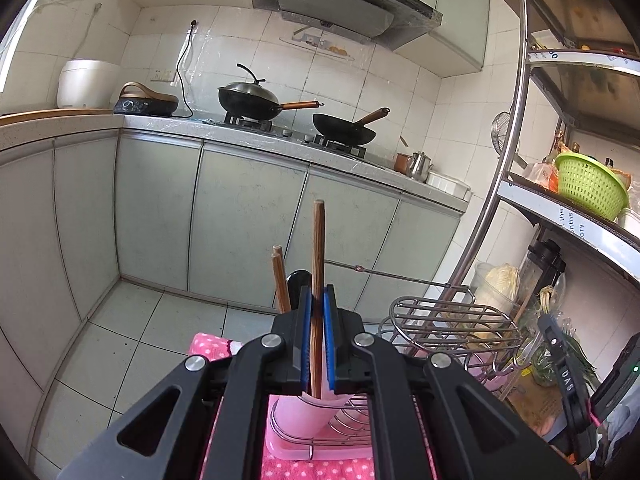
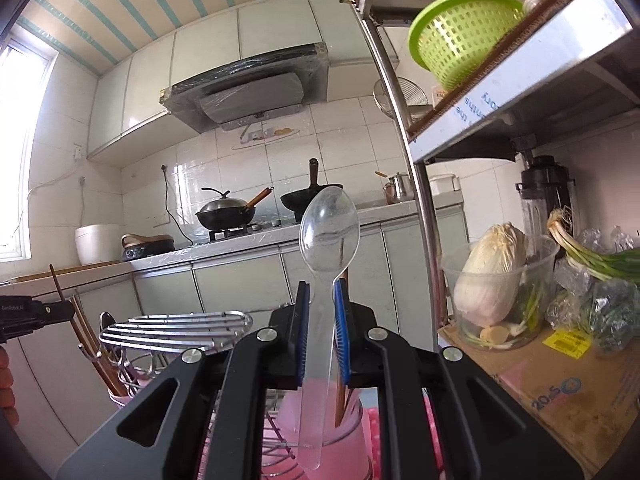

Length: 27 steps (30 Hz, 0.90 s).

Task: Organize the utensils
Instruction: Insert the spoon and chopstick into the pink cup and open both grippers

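Chopstick (image 1: 318,264), dark brown wood, stands upright between the blue pads (image 1: 307,332) of my left gripper (image 1: 318,300), which is clamped narrow on its shaft; its lower end reaches into a pink cup (image 1: 316,404) directly below the fingers. Two more chopsticks (image 1: 280,280) lean just left of my jaws, with a dark spoon bowl (image 1: 300,280) between them and the held one. The cup sits in a wire utensil rack (image 1: 452,320) on a pink tray (image 1: 288,452), over a pink dotted cloth (image 1: 212,346). My right gripper (image 2: 322,312) grips a clear plastic spoon (image 2: 330,232) by its handle, bowl up and tilted slightly right, the jaws closed narrow on it. The handle's lower end hangs inside a second pink cup (image 2: 348,424), where one brown chopstick (image 2: 340,400) already stands. In the right wrist view the rack's flat wire top (image 2: 176,330) lies to the left, and beyond it my left gripper (image 2: 36,314) holds its chopstick (image 2: 56,284) above the other cup (image 2: 120,400). Background: a stove with two woks (image 1: 248,98), a green basket (image 2: 464,36) on the steel shelf (image 2: 520,92), and a cabbage (image 2: 492,276) in a clear tub.
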### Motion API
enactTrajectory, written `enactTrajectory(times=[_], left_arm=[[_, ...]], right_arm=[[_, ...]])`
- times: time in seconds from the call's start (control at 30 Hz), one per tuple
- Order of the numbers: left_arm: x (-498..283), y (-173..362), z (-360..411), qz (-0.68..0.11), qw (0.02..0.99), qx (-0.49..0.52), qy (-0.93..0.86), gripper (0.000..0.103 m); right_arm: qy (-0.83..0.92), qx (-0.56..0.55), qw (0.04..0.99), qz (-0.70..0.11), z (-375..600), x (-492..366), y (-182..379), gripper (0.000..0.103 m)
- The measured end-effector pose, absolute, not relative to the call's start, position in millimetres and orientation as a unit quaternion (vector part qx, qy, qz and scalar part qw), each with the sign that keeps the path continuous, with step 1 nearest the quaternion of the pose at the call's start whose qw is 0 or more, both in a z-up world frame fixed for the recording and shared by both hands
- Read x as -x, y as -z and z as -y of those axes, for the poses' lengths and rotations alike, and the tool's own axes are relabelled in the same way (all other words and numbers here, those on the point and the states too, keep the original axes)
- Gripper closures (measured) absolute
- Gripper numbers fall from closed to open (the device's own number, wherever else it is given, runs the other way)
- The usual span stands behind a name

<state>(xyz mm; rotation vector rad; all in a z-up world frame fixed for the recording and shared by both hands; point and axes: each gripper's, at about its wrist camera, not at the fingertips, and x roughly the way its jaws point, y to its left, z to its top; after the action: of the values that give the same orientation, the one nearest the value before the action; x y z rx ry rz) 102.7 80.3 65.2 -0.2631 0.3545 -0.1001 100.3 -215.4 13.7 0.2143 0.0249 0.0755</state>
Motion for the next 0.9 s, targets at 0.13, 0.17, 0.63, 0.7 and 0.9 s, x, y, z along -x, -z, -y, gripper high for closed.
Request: enactTrajectory(times=[0.13,0.17,0.63,0.7,0.9], left_arm=[[-100.3,-65.3,-82.2,-0.173,0.975,0.129,0.054,0.098],[-100.1,-67.4,-82.7,-0.171,0.975,0.128,0.054,0.098],[-112.1,-66.8,-86.5,-0.175,0.974,0.130,0.057,0.098],[-114.5,-65.4,-87.5,-0.178,0.973,0.134,0.059,0.098],[-116.2,-58.0,-87.2,-0.187,0.970,0.139,0.064,0.098]], right_arm=[[-0.042,-0.123,0.992,-0.007,219.7,-101.6,-20.7,0.090],[-0.045,-0.122,0.991,0.003,219.6,-99.7,-26.5,0.090],[-0.034,-0.084,0.995,0.037,207.7,-117.0,-28.9,0.090],[-0.032,-0.088,0.995,0.031,210.2,-117.3,-23.5,0.090],[-0.022,-0.083,0.996,0.023,210.3,-102.2,-7.1,0.090]])
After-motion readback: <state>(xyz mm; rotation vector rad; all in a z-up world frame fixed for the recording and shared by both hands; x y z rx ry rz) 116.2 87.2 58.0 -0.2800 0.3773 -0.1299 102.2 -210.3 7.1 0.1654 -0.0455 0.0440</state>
